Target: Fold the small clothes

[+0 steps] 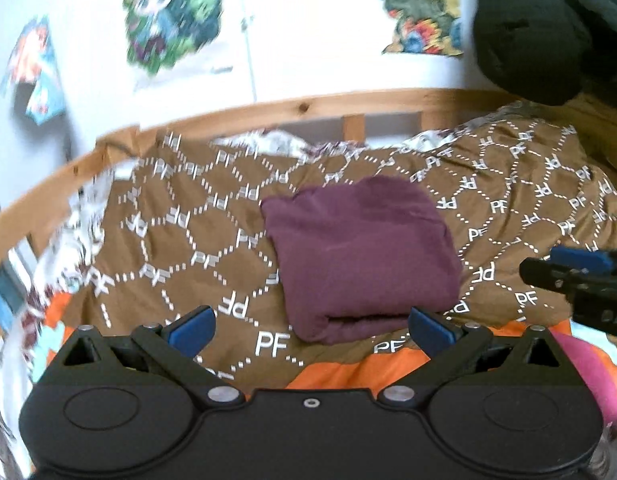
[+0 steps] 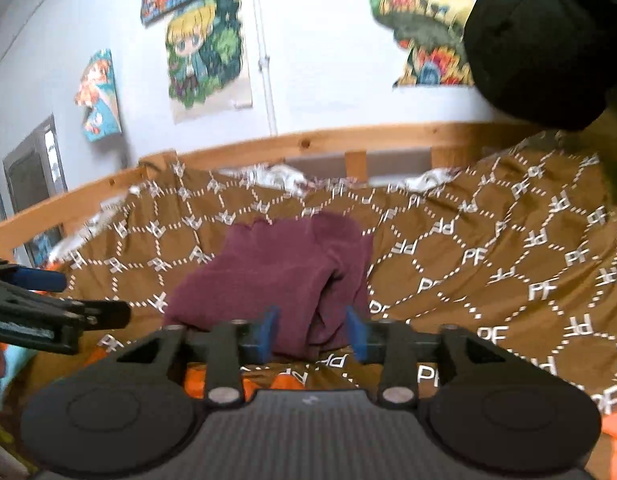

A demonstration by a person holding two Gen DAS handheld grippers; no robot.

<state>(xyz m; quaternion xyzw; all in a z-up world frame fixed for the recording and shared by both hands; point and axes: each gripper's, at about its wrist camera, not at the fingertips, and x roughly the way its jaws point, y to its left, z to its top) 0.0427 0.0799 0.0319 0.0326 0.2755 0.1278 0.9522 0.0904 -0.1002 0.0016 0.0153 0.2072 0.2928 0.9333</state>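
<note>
A folded maroon garment (image 1: 360, 256) lies as a compact bundle on the brown patterned quilt (image 1: 168, 240). My left gripper (image 1: 310, 330) hangs just in front of its near fold, open wide, with nothing between the blue pads (image 1: 192, 330). In the right wrist view the garment (image 2: 276, 268) shows a looser, rumpled right side. My right gripper (image 2: 312, 334) is open at its near edge. The cloth shows in the gap, but the pads (image 2: 268, 332) do not press on it. Each gripper appears in the other's view: the right one (image 1: 540, 264) and the left one (image 2: 80, 296).
A wooden bed rail (image 1: 308, 106) runs along the far side of the quilt, with a white wall and colourful posters (image 2: 206, 52) behind. A black padded object (image 1: 540, 28) hangs at the upper right. Orange bedding (image 1: 348, 368) lies at the near edge.
</note>
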